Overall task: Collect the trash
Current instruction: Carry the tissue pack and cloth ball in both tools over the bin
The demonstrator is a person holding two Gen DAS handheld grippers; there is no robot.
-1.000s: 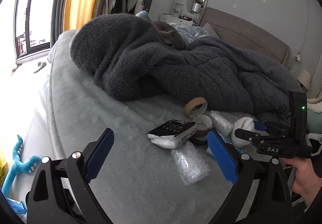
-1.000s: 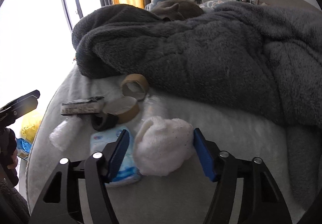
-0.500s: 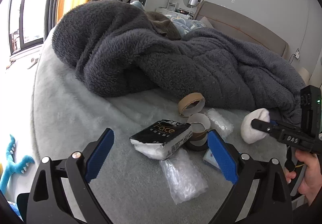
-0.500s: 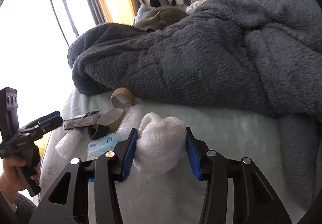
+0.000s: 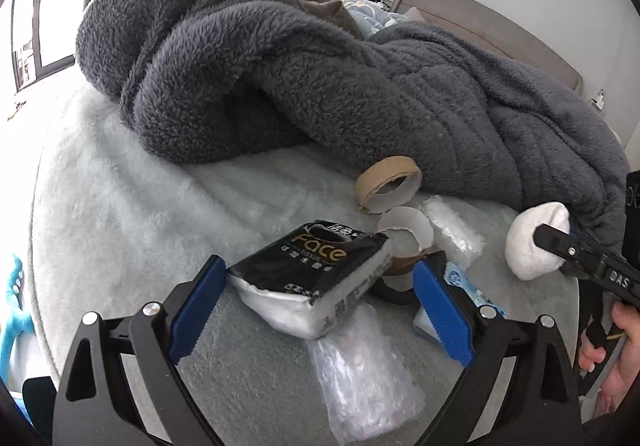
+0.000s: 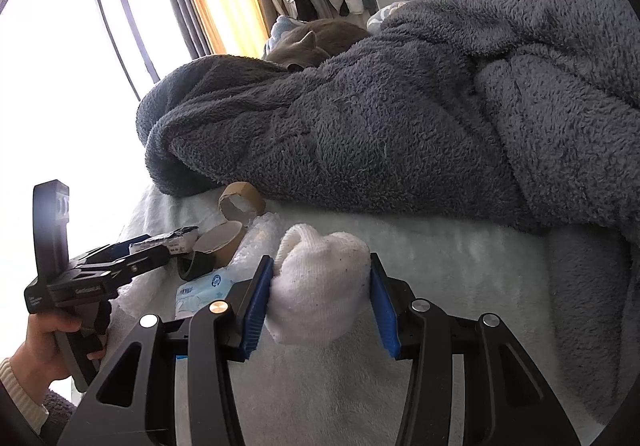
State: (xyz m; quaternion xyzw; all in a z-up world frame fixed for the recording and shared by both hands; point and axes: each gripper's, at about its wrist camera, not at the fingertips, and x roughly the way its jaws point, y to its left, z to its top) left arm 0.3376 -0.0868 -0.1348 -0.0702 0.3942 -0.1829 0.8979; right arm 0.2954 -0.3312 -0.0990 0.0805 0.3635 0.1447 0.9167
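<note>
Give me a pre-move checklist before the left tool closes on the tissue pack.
1. Right tool gripping white sock: ok, pads press both sides.
2. Left tool open: ok.
3. Black tissue pack between left pads: ok, not yet pinched.
4. Bubble wrap clear of the grasp: not ok, it lies under the pack's near corner.
5. Cardboard tape rolls outside the grasp: ok.
6. Trash bin in view: not ok, none visible.
</note>
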